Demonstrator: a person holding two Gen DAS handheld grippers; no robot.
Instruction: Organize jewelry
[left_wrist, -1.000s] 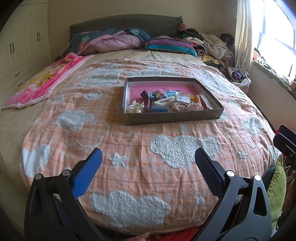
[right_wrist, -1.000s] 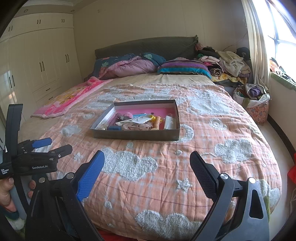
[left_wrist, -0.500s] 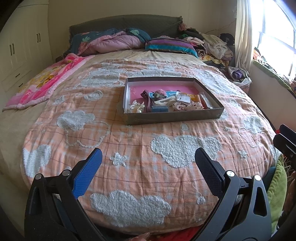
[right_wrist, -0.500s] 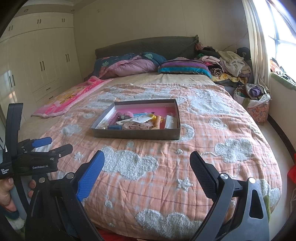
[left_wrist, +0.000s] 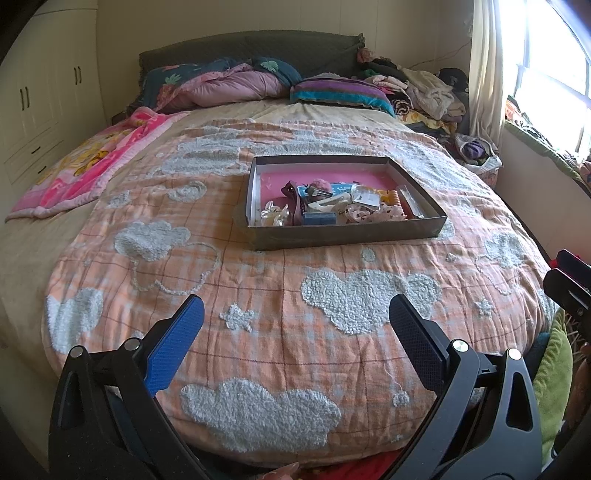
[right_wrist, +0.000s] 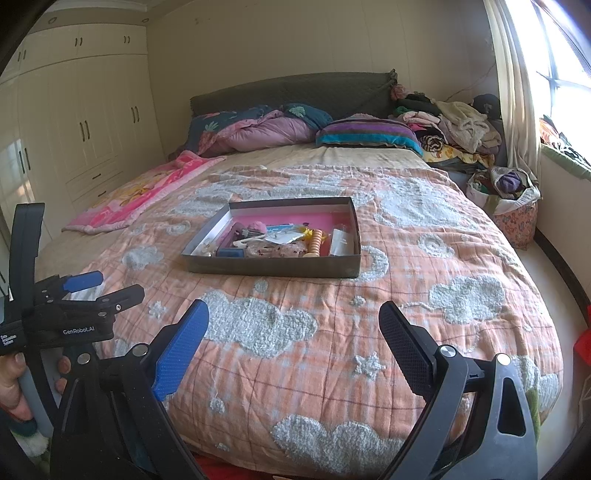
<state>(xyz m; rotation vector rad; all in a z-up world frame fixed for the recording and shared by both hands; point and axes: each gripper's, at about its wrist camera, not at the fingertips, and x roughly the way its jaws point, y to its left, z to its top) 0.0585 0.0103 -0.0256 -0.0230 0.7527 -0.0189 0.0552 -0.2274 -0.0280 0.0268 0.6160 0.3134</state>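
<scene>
Both tongs, left (left_wrist: 295, 317) and right (right_wrist: 293, 325), hang released and empty above the bed's foot; the jewelry tray (left_wrist: 351, 236) sits mid-quilt (left_wrist: 258, 288), well apart

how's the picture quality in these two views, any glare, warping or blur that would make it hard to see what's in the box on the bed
Left wrist view: the window is blown out white, fisheye bends the bed's edges, yet the box is sharp and evenly lit. Right wrist view: the same window glare at upper right, dark corner vignetting, and the box sits smaller, so its small items blur together.
</scene>
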